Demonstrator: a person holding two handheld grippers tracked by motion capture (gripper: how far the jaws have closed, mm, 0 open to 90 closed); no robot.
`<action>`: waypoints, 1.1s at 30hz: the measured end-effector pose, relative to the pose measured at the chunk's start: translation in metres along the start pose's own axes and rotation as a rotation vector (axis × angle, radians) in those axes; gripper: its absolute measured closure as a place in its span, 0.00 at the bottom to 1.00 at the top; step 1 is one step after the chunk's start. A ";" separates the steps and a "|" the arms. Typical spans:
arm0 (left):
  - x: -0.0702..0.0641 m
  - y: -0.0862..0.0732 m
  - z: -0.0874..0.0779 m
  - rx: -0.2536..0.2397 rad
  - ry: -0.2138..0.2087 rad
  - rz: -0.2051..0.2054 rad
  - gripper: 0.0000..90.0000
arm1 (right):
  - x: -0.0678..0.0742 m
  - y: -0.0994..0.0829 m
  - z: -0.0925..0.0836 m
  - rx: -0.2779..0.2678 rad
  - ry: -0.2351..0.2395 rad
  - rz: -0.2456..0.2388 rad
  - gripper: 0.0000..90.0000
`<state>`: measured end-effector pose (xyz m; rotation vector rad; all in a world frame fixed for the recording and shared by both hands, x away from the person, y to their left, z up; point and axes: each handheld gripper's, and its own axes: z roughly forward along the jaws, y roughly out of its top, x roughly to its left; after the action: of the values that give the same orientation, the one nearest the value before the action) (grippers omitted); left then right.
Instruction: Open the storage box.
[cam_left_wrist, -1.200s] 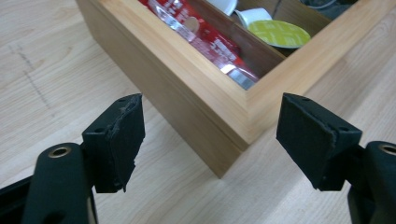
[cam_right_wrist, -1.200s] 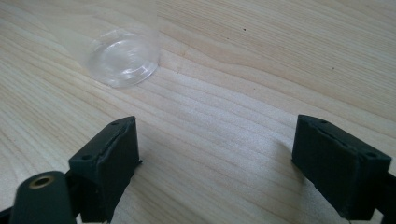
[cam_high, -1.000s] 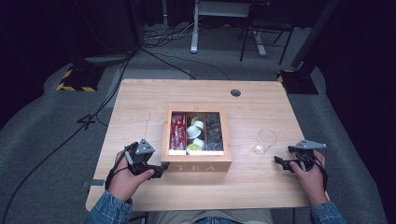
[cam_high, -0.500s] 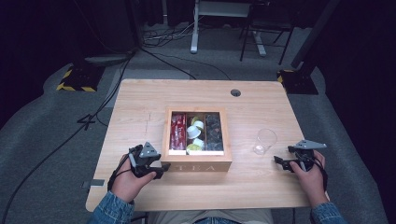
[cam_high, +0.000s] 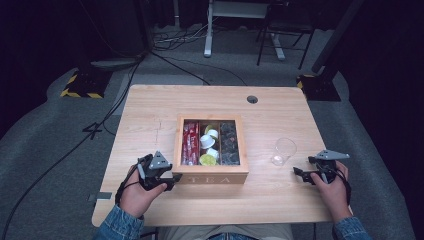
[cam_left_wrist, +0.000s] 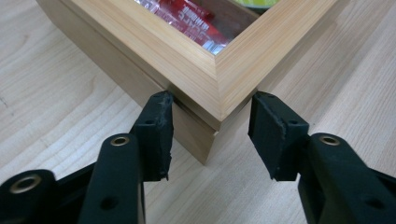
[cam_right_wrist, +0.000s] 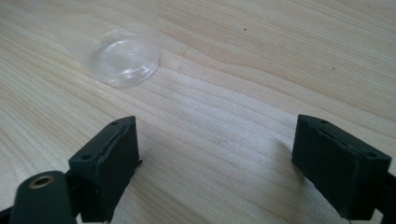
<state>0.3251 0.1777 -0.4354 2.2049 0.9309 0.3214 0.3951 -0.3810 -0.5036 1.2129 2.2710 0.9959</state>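
A wooden box (cam_high: 210, 178) marked TEA stands mid-table, its windowed lid down over red packets, pods and dark sachets. My left gripper (cam_high: 173, 180) is at the box's front left corner. In the left gripper view its jaws have just been closing on that corner (cam_left_wrist: 205, 79), one pad (cam_left_wrist: 156, 128) against each side of the box at the lid seam. My right gripper (cam_high: 299, 172) rests low over the table at the right, open with bare wood between its jaws (cam_right_wrist: 215, 149). A clear glass (cam_high: 284, 151) stands just beyond it, seen from above as a clear round base (cam_right_wrist: 123, 56).
The table's front edge (cam_high: 220, 221) lies close behind both hands. A cable hole (cam_high: 252, 99) sits at the far right of the tabletop. Dark floor, cables and stand legs surround the table.
The left gripper's jaws have drawn in around the box's front left corner. The right hand and the glass have not moved.
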 end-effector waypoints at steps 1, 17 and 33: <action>0.000 0.000 0.000 -0.002 0.000 -0.002 0.57 | 0.000 0.000 0.000 0.000 0.001 0.000 0.16; 0.002 0.007 -0.013 -0.085 0.018 0.007 0.63 | 0.017 0.027 -0.036 -0.085 0.063 -0.011 0.26; 0.008 0.016 -0.018 -0.161 0.006 -0.016 0.67 | 0.058 0.066 -0.067 -0.184 0.158 -0.095 0.24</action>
<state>0.3310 0.1849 -0.4113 2.0502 0.8936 0.3821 0.3593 -0.3352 -0.4099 0.9726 2.2705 1.2728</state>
